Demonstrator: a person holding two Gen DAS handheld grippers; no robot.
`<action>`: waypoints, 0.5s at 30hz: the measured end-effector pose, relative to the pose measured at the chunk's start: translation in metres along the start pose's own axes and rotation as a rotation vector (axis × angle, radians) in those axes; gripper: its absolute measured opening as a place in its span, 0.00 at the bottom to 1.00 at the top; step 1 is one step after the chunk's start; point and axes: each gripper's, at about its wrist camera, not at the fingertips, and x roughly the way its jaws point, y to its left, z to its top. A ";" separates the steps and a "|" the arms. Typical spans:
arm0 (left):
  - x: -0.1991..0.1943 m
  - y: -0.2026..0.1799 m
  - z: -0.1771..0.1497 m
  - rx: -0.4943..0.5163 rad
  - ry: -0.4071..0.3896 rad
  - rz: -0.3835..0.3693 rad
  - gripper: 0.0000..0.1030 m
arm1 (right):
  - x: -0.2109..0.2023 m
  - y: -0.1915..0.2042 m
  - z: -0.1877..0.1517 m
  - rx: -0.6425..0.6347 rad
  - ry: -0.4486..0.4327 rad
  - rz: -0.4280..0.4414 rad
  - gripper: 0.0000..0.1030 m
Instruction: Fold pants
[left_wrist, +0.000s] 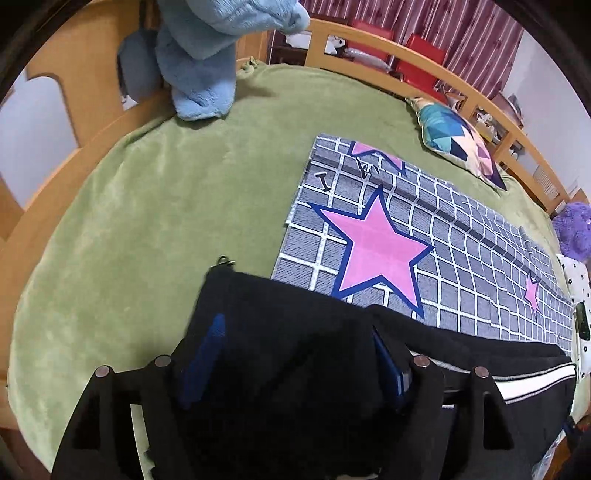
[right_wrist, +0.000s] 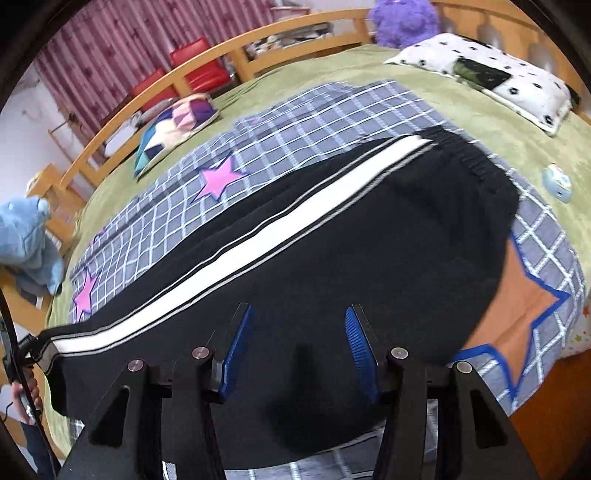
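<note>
Black pants with a white side stripe lie lengthwise on a grey checked blanket with pink stars. In the left wrist view the leg end of the pants lies between the fingers of my left gripper, whose jaws are wide apart. In the right wrist view my right gripper is open just above the seat of the pants, near the elastic waistband. The blue pads hold nothing.
The bed has a green cover and a wooden rail. A blue plush toy, a colourful pillow, a purple plush, a white dotted pillow and a small round toy lie around.
</note>
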 end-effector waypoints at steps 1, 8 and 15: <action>-0.006 0.004 -0.001 -0.004 -0.009 -0.007 0.72 | 0.003 0.007 0.000 -0.022 0.007 0.002 0.50; -0.052 0.004 0.013 -0.014 -0.102 -0.090 0.77 | 0.009 0.038 -0.002 -0.077 0.029 0.064 0.50; -0.062 -0.020 0.008 0.025 -0.102 -0.051 0.78 | 0.006 0.059 0.000 -0.115 0.009 0.123 0.51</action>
